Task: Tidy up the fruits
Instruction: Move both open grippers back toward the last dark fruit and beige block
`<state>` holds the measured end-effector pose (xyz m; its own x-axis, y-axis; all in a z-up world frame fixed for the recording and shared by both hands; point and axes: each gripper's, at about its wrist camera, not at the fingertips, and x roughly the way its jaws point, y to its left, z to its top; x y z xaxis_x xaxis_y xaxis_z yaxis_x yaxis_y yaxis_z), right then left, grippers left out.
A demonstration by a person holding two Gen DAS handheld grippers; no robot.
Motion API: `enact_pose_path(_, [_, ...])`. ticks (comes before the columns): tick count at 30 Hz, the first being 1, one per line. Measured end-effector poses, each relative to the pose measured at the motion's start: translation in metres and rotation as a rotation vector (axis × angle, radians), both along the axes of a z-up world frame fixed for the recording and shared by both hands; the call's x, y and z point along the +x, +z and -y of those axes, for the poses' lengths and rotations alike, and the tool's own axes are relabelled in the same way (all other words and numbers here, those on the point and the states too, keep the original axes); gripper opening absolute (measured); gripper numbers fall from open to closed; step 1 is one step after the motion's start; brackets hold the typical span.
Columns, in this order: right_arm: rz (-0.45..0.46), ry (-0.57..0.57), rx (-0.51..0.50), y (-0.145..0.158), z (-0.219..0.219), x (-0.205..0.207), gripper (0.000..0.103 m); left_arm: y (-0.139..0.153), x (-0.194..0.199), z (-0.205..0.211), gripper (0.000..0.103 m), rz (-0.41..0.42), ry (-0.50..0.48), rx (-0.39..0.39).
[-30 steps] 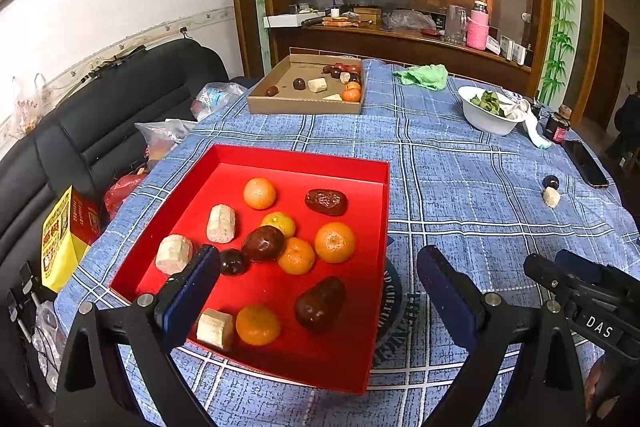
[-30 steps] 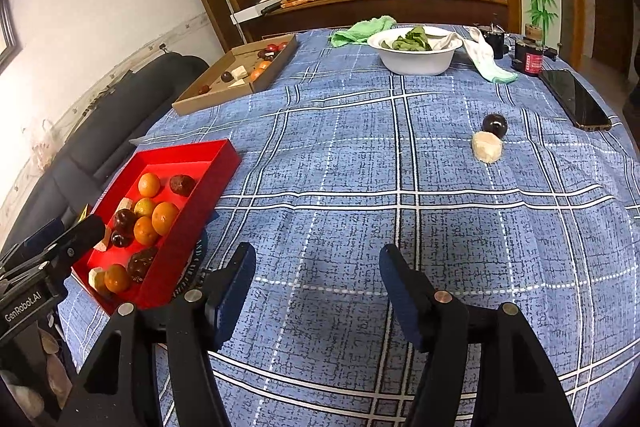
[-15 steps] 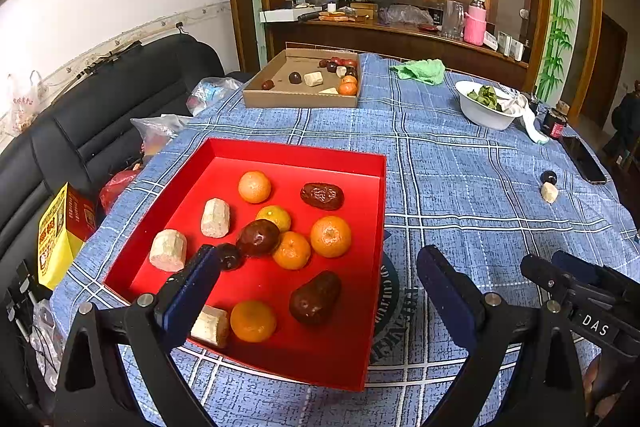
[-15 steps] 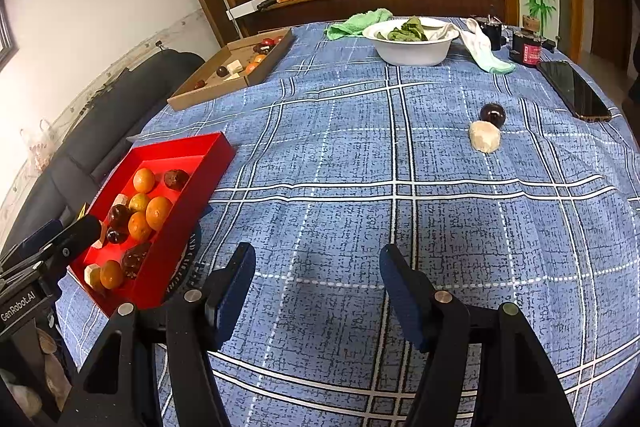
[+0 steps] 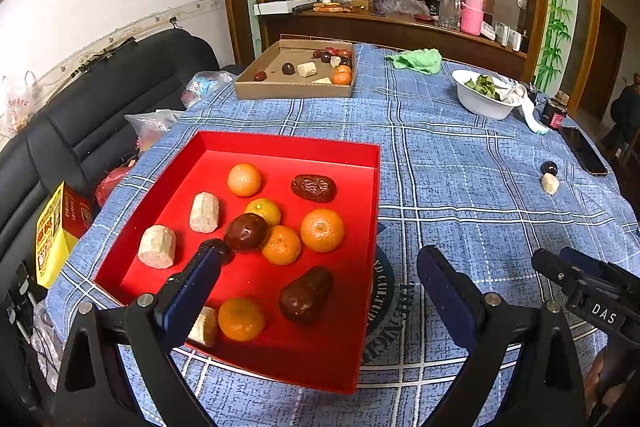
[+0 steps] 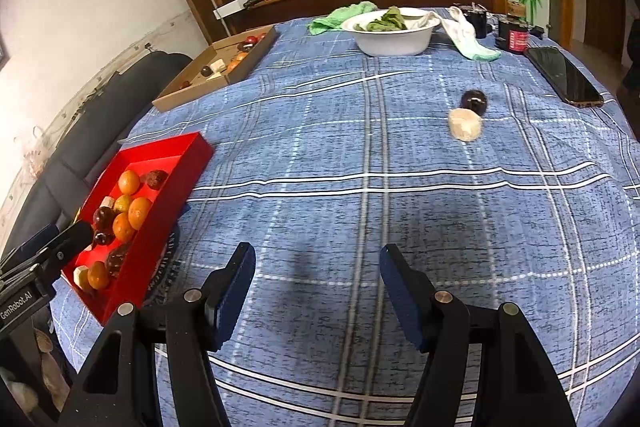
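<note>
Red card tray (image 5: 372,187), shallow and square-cornered, sat on the blue plaid cloth (image 5: 460,187) at our left. It held smooth round oranges (image 5: 322,230), wrinkled brown dates (image 5: 314,188) and chalky pale cylinders (image 5: 204,212). The near date (image 5: 306,293), glossy and pear-shaped, lay with its long axis running from near-left to far-right. The far date lay crosswise. Our left claw (image 5: 320,275) stood wide open above the tray's near edge, holding nothing, one pad over a small dark fruit (image 5: 224,251).

Our right claw (image 6: 318,275) hung half open over bare cloth, empty, touching nothing. Out ahead of it a pale stub (image 6: 464,124) and a shiny dark ball (image 6: 474,101) lay touching each other. A brown cardboard box (image 6: 180,99) with more fruit sat at the far left. A white bowl (image 6: 394,41) of greens stood beyond.
</note>
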<state>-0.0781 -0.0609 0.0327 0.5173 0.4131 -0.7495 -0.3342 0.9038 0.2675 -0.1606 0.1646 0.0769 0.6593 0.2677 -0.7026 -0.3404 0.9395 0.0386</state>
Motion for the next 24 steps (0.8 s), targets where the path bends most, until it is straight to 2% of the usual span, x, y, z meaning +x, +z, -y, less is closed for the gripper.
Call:
enact_pose_path(8, [0.010, -0.092, -0.049, 0.004, 0.047, 0.014, 0.069, -0.002, 0.006, 0.007, 0.098, -0.002, -0.063, -0.057])
enact_pose_path(14, [0.038, -0.212, -0.059, 0.017, 0.098, 0.061, 0.069, 0.000, 0.012, 0.018, 0.098, 0.022, -0.131, -0.120])
enact_pose_path(19, [-0.009, -0.177, -0.034, 0.001, 0.092, 0.103, 0.069, 0.001, 0.020, 0.029, 0.098, 0.016, -0.175, -0.142])
enact_pose_path(24, [-0.017, -0.139, -0.109, -0.019, 0.069, 0.127, 0.069, 0.001, 0.028, 0.035, 0.098, 0.001, -0.181, -0.140])
